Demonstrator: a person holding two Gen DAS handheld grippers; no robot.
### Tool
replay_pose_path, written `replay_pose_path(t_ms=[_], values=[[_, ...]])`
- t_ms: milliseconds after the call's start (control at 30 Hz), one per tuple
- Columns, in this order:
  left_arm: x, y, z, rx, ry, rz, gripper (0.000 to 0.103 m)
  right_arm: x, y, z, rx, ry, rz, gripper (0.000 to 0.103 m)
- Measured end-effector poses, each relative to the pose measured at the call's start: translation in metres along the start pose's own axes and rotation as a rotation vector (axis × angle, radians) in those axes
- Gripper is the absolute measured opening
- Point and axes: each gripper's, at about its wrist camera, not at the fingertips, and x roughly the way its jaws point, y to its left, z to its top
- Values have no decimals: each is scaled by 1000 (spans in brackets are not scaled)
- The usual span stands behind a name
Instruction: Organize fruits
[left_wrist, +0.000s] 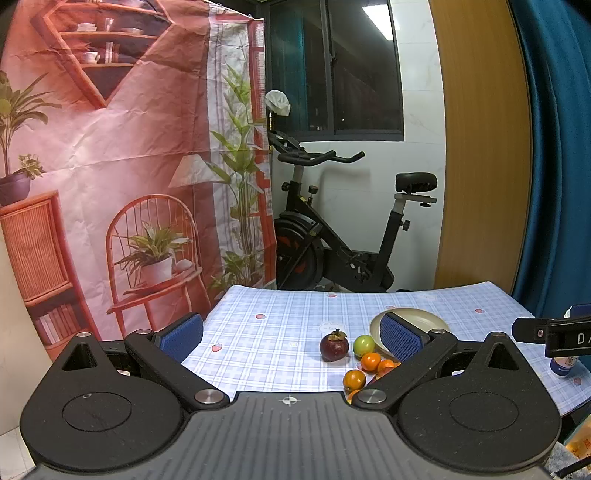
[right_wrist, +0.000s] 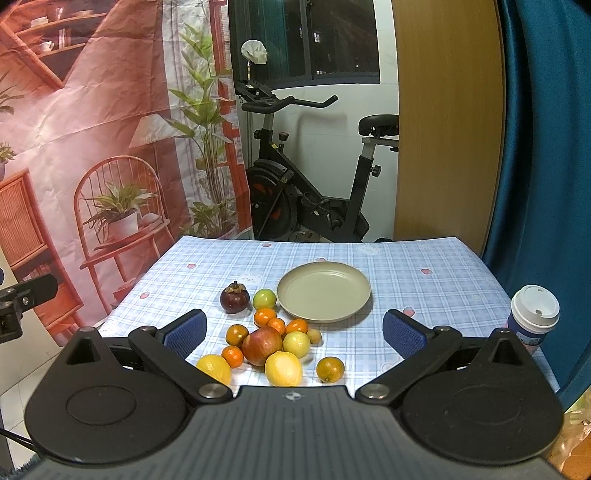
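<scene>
A pile of fruit lies on the checked tablecloth (right_wrist: 406, 266): a dark mangosteen (right_wrist: 235, 298), a green fruit (right_wrist: 264, 298), a red apple (right_wrist: 262, 345), two lemons (right_wrist: 283, 368), several small oranges (right_wrist: 265, 317). An empty beige plate (right_wrist: 324, 291) sits just behind them. My right gripper (right_wrist: 293, 334) is open and empty, held above the near fruit. My left gripper (left_wrist: 291, 338) is open and empty, left of the pile; the mangosteen (left_wrist: 334, 346) and plate (left_wrist: 424, 317) show between its fingers.
A lidded paper cup (right_wrist: 532, 314) stands at the table's right edge. An exercise bike (right_wrist: 306, 177) stands behind the table, with a printed backdrop (right_wrist: 110, 147) at left and a blue curtain (right_wrist: 546, 147) at right. The right gripper's side (left_wrist: 554, 332) shows in the left wrist view.
</scene>
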Motion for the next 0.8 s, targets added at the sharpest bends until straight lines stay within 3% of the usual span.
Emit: replay_pose_path(t_ms=[800], values=[[-2, 1, 0, -5, 0, 3, 103, 0, -3, -2, 3, 0, 2, 103]])
